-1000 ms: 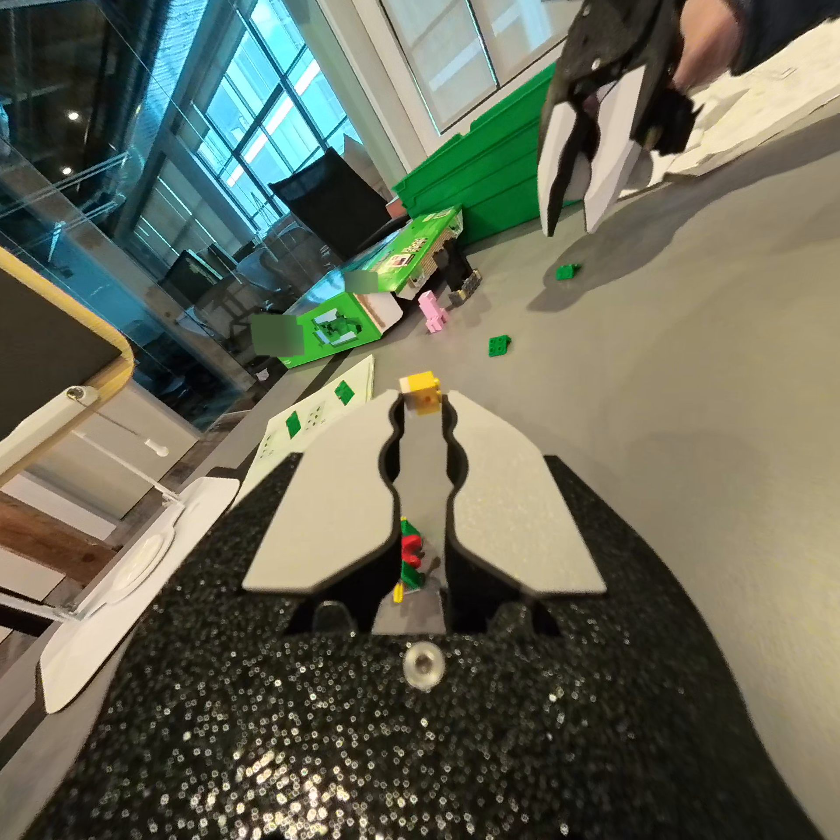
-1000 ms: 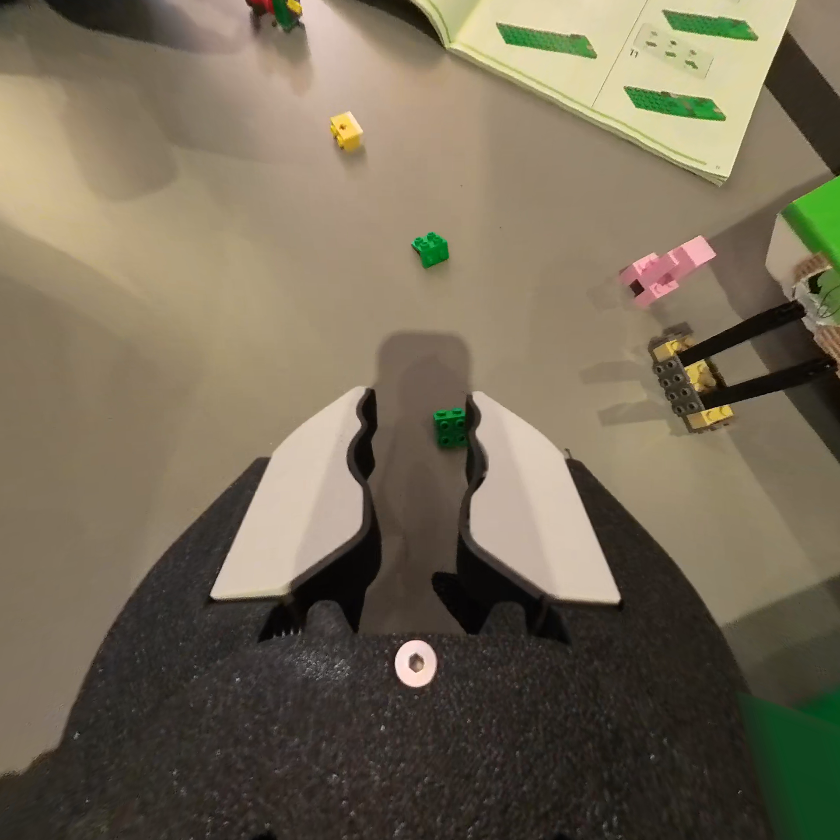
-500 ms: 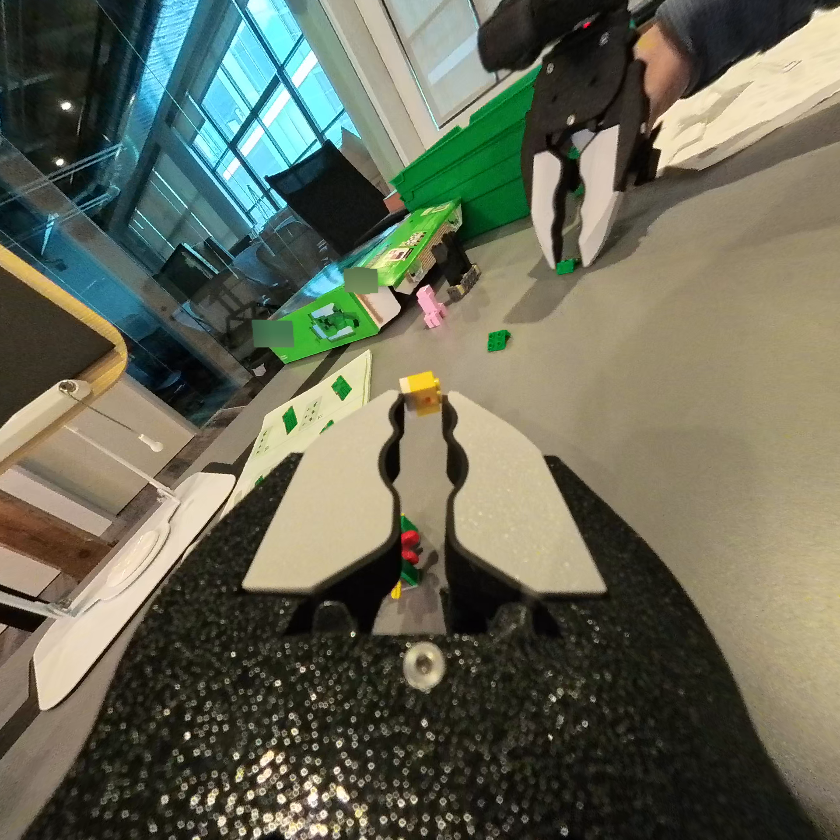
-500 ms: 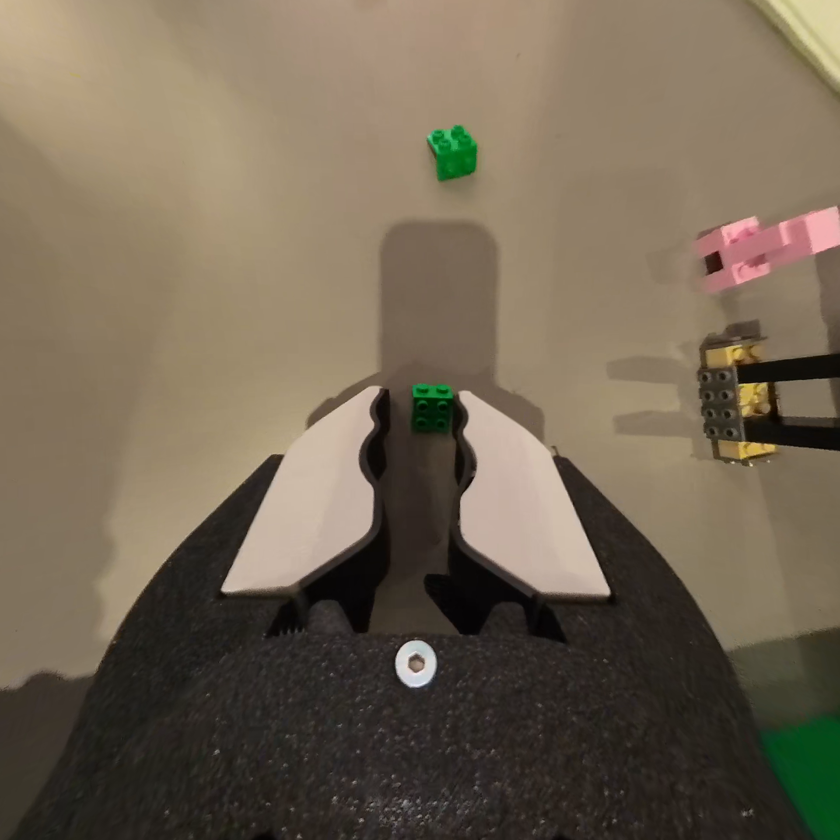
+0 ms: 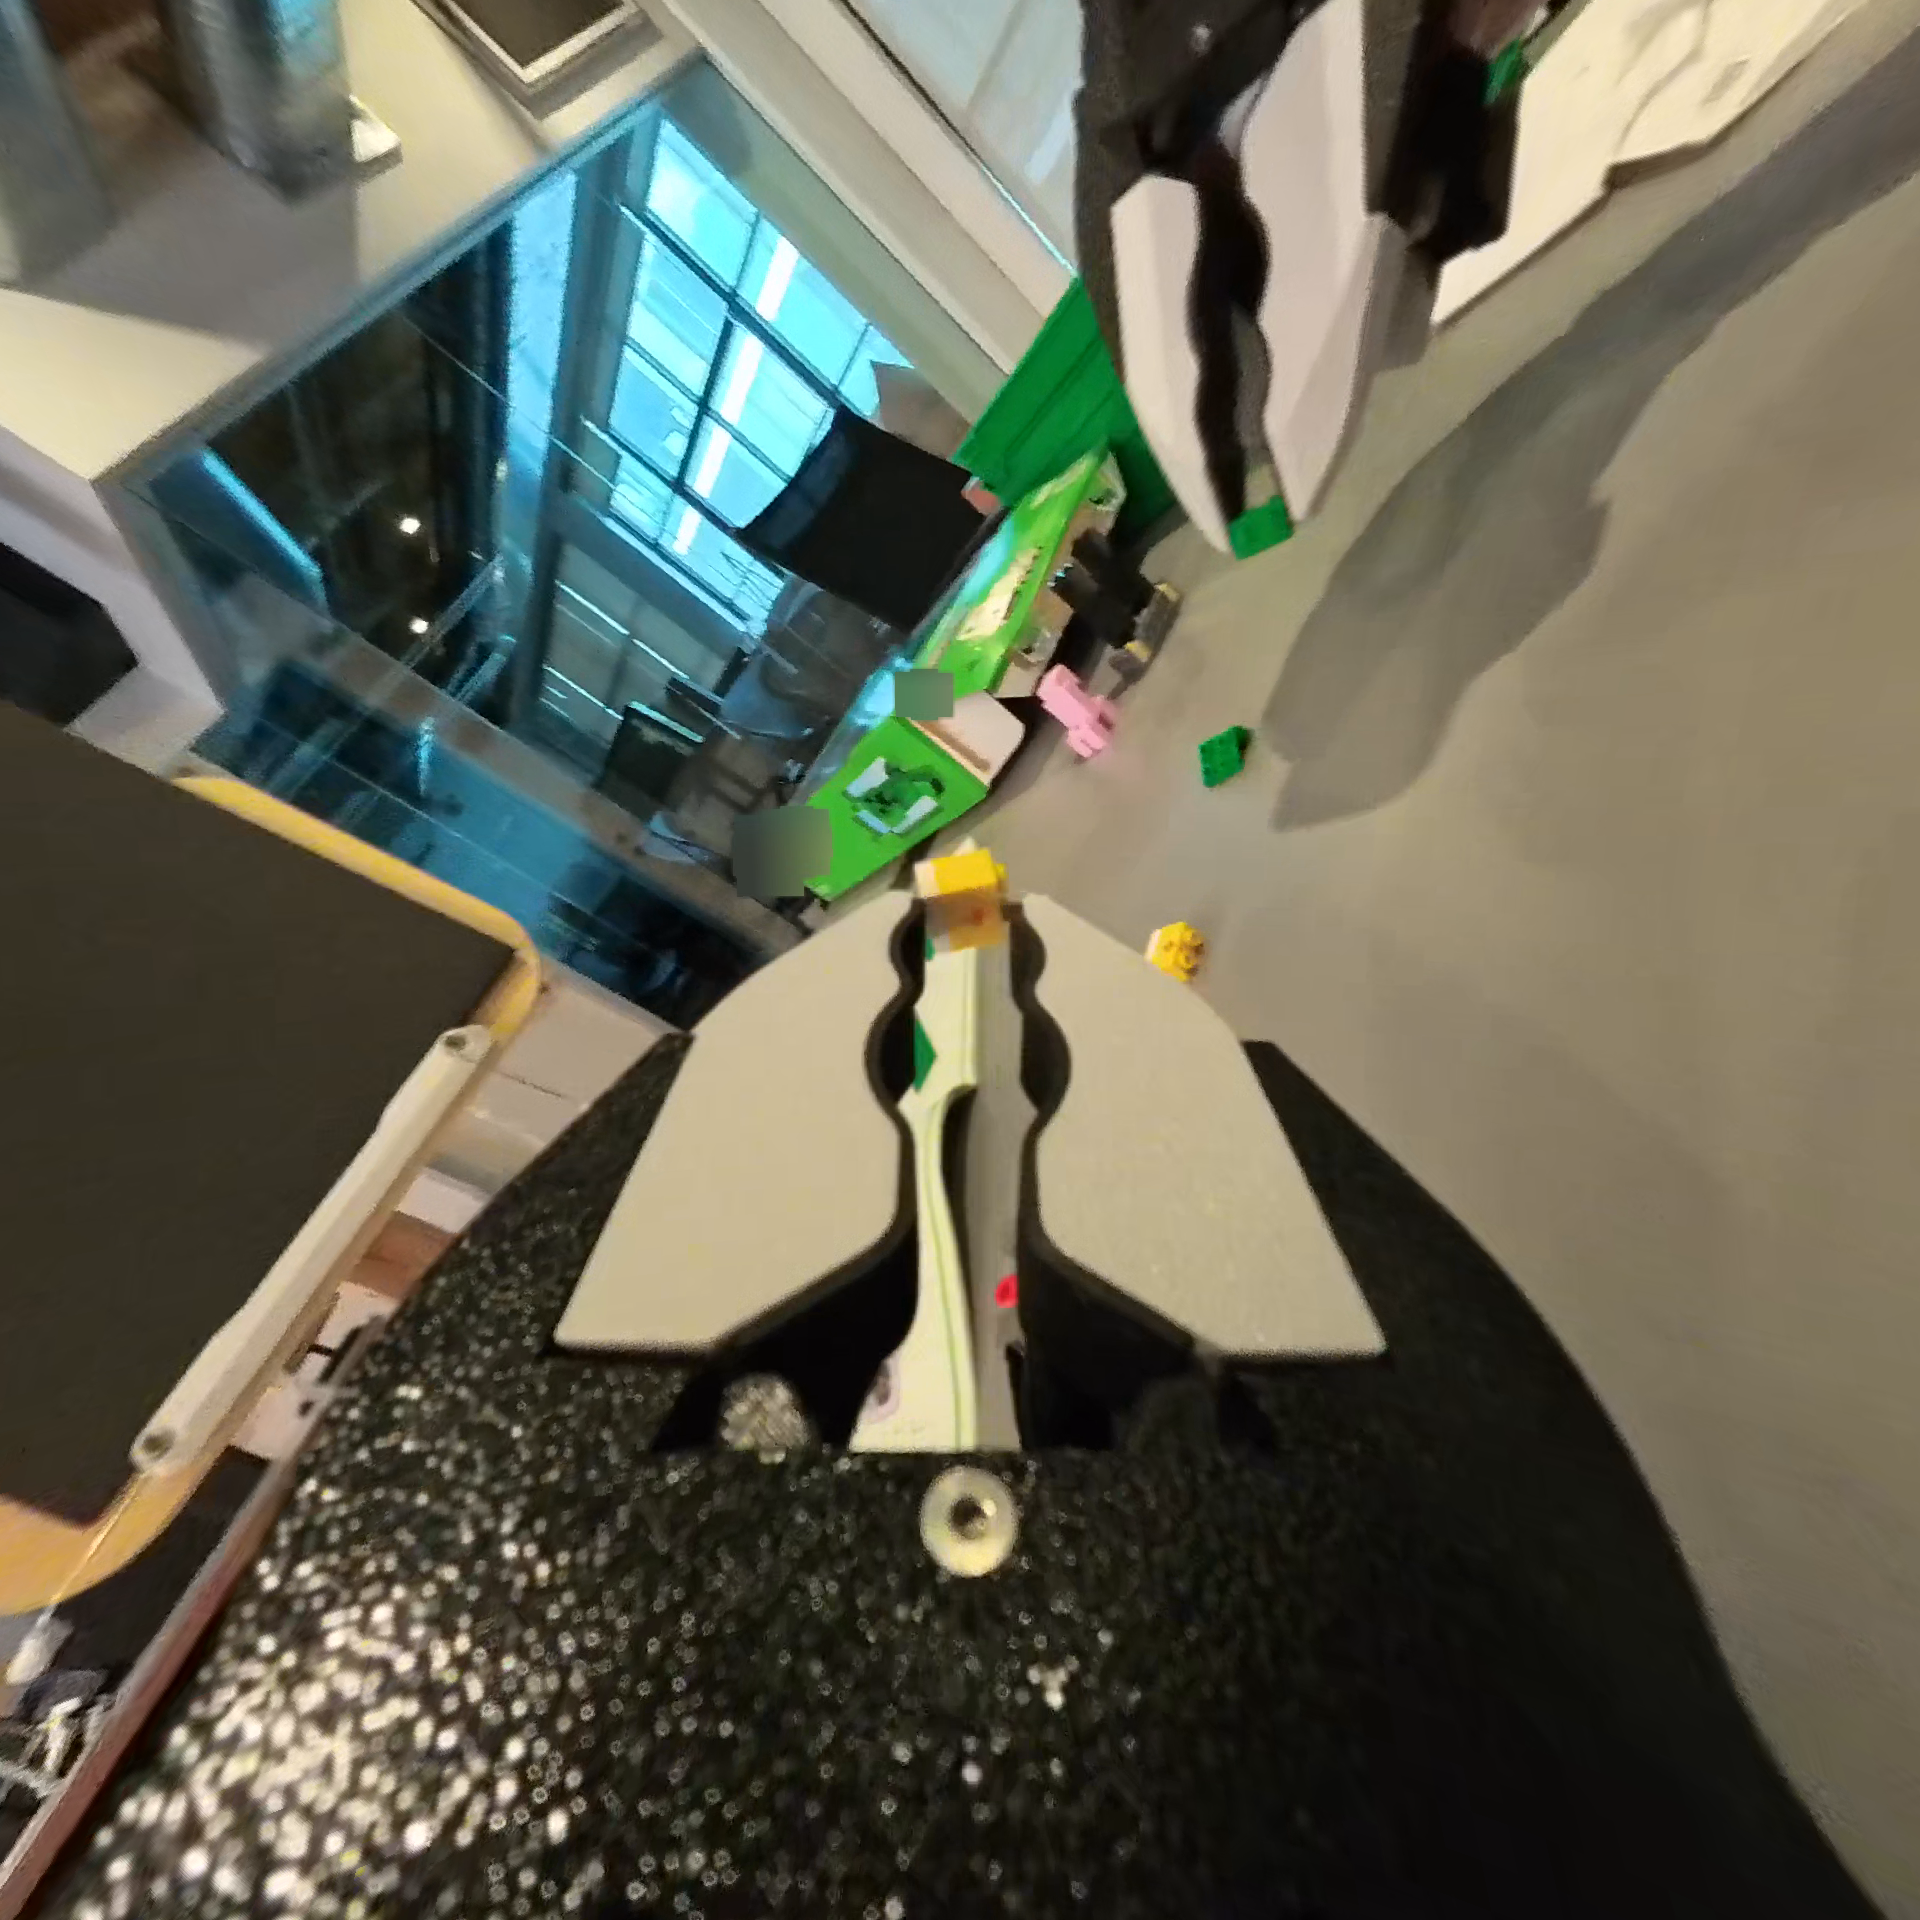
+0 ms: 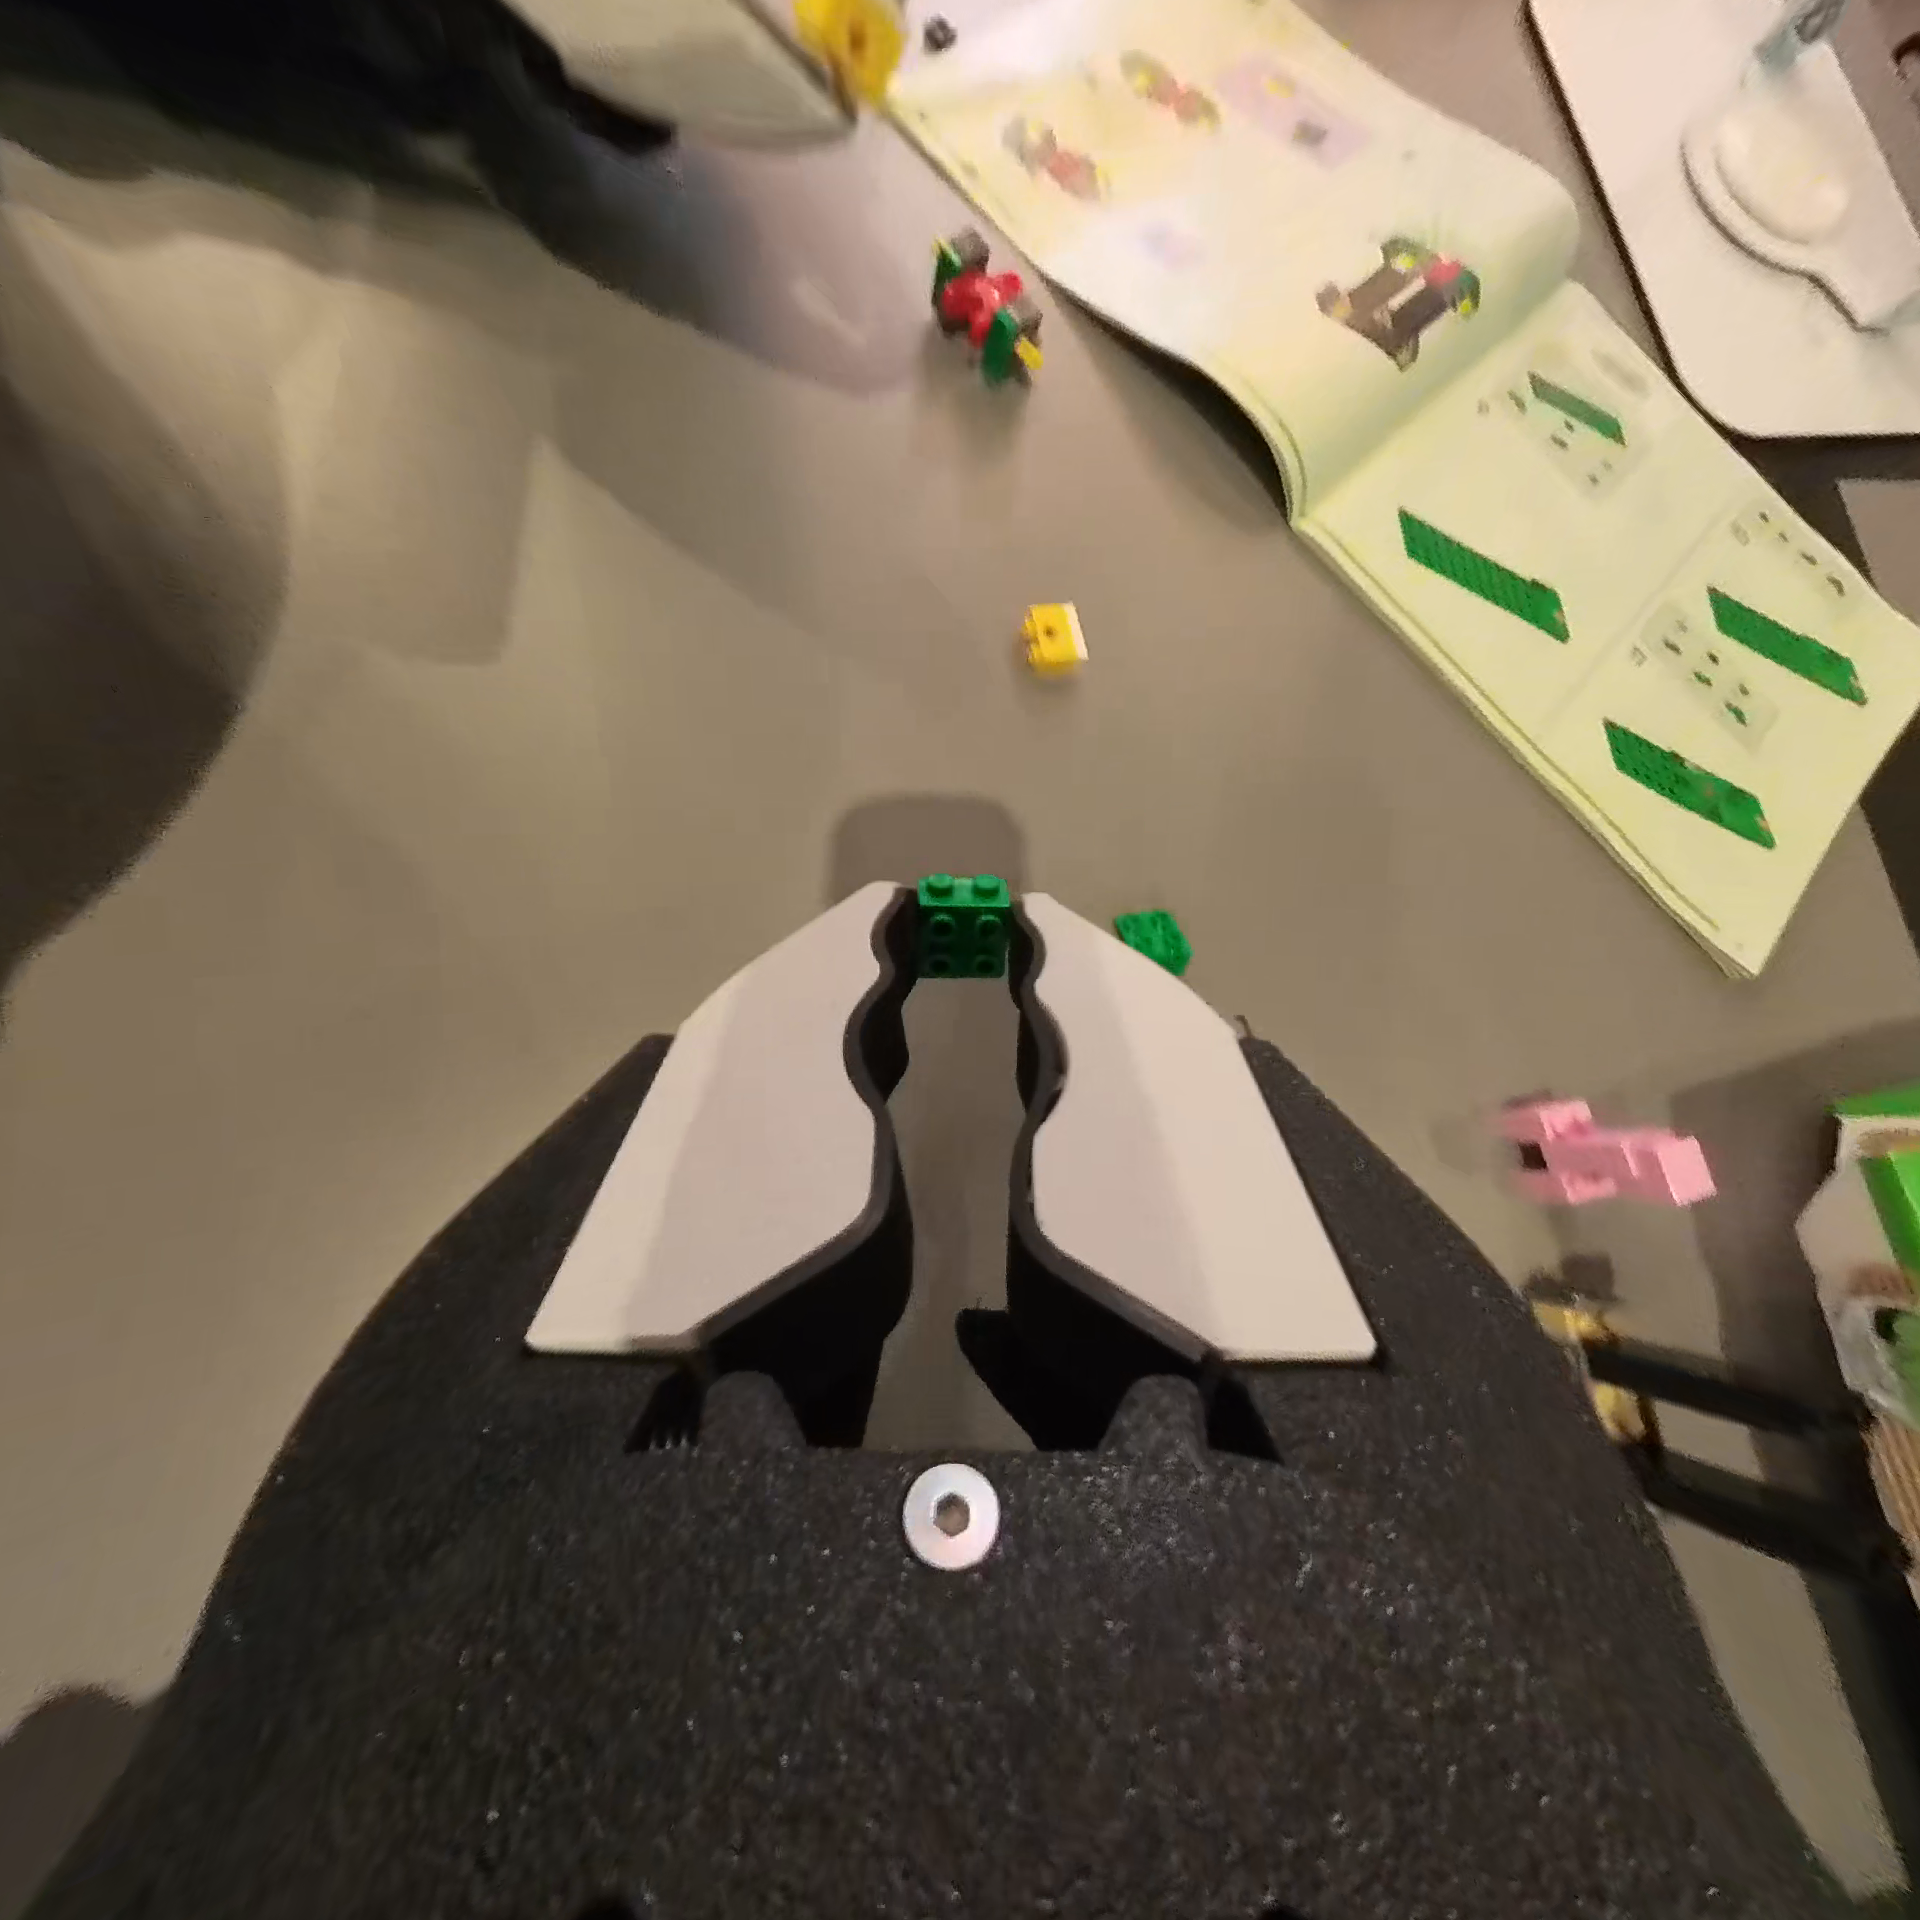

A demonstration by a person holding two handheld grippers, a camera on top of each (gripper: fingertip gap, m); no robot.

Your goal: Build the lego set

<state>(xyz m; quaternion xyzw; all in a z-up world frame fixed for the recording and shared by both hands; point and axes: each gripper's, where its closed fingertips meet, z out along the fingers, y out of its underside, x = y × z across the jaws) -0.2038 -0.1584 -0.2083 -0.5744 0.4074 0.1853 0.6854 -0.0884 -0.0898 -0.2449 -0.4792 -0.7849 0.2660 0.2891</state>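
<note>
My left gripper [image 5: 966, 920] is shut on a small yellow brick [image 5: 968, 883] and holds it above the grey table. My right gripper [image 6: 962, 914] is shut on a small green brick [image 6: 962, 935], also off the table. In the left wrist view the right gripper [image 5: 1252, 488] hangs at the upper right with the green brick [image 5: 1259, 528] at its tips. In the right wrist view the left gripper's fingers [image 6: 717, 94] and the yellow brick [image 6: 847, 42] show at the top edge.
On the table lie a second green brick [image 6: 1153, 940], a second yellow brick [image 6: 1055, 634], a red-and-green small build [image 6: 982, 307], an open instruction booklet [image 6: 1558, 520], a pink pig figure [image 6: 1600, 1164] and a green box [image 5: 904, 790]. A white pad [image 6: 1714, 260] sits beyond the booklet.
My right gripper shut on the green brick and lifted it off the table toward the left gripper. My left gripper rose and tilted with the yellow brick.
</note>
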